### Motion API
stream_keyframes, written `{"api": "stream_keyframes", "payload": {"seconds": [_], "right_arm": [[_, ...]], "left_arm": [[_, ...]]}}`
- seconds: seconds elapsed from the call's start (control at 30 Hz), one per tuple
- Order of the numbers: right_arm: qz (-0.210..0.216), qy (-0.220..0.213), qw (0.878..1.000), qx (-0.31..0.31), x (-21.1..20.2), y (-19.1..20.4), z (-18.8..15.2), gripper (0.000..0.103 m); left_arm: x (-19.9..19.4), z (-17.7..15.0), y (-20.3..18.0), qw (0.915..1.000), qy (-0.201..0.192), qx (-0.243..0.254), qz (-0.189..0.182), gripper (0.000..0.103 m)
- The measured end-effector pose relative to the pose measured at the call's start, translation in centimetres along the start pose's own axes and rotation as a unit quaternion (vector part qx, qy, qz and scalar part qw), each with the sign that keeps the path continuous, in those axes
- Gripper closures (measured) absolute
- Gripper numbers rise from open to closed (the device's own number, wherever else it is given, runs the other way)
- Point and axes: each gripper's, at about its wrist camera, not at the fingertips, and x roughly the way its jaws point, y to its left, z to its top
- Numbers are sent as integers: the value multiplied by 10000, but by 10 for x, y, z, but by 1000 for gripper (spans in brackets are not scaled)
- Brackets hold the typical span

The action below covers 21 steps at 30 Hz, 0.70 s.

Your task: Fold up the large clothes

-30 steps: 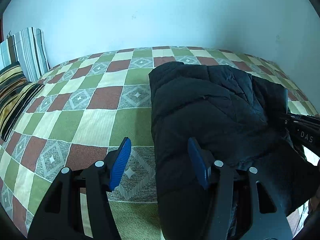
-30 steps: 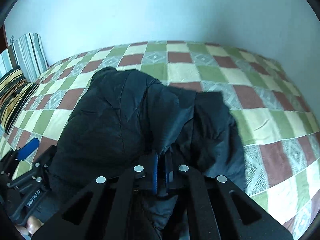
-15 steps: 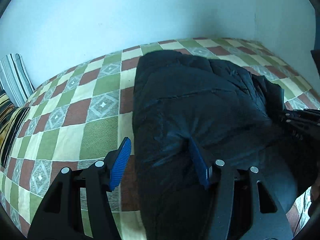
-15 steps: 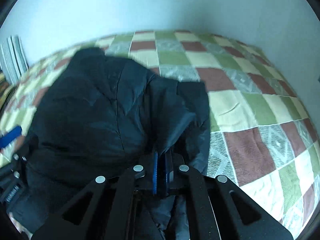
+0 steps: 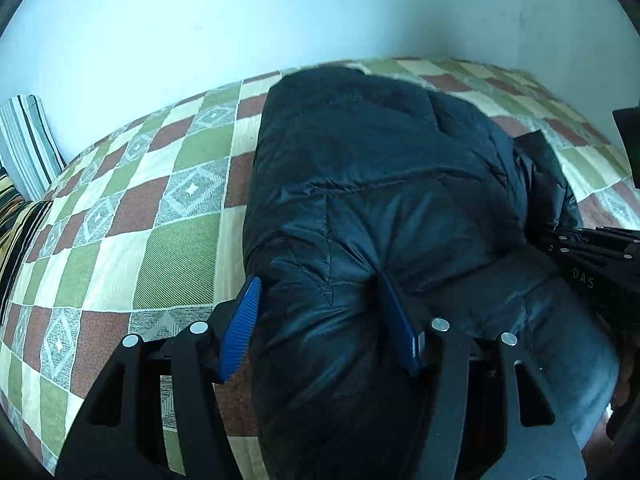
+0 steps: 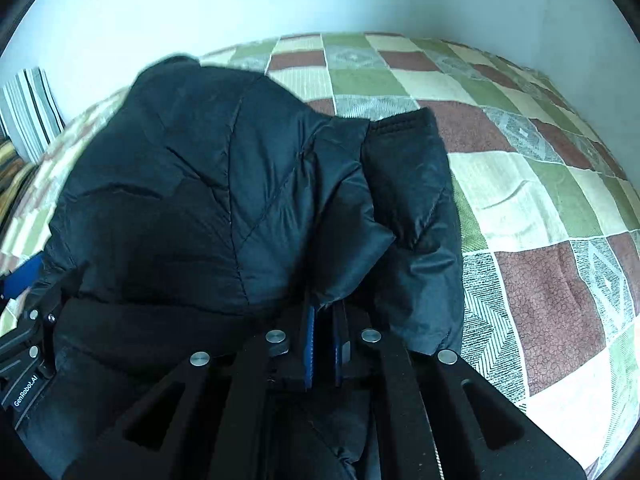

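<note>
a checked bedspread [image 5: 176, 248] in green, cream and rust covers the bed to the far wall, with striped pillows [image 5: 28, 148] at the far left. on it, toward the near edge, lies the black puffer jacket [image 5: 372, 184], folded into a thick bundle. it looks light, soft and springy, with a slick shell likely to slide, so a hem or a seam gives the surest hold. the left gripper [image 5: 320, 324] has its blue pads spread wide around a puffy fold at the near left, pressing into it. the right gripper [image 6: 323, 344] is pinched together on a thin edge of jacket fabric.
</note>
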Motion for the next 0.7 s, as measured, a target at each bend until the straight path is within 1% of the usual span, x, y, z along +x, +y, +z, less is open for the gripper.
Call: {"api": "stream_keyframes", "payload": {"seconds": [0.03, 0.1, 0.2, 0.3, 0.4, 0.5, 0.6, 0.7], "right_arm": [[26, -45, 10000, 23, -4, -2, 1, 93], [39, -127, 9999, 36, -14, -2, 0, 87], [127, -236, 9995, 157, -35, -6, 7, 80], [88, -530, 9984, 192, -59, -7, 22, 79], [128, -696, 9975, 71, -67, -4, 41, 77], [97, -672, 9976, -140, -53, 3, 57, 77], [70, -436, 9988, -233, -27, 3, 64, 77], [-98, -98, 9994, -322, 3, 5, 61, 75]], "left_arm": [[-4, 1, 1, 10000, -25, 16, 6, 43], [-13, 4, 2, 9999, -42, 87, 54, 43], [-29, 11, 10, 9998, -146, 30, 101, 43], [-38, 24, 23, 9994, -300, -100, 132, 43], [-29, 36, 31, 9995, -227, -183, 106, 43], [-15, 40, 28, 9998, -90, -99, 137, 43], [0, 36, 20, 9998, 31, -1, 183, 43], [9, 32, 15, 9997, 88, 16, 218, 43]]}}
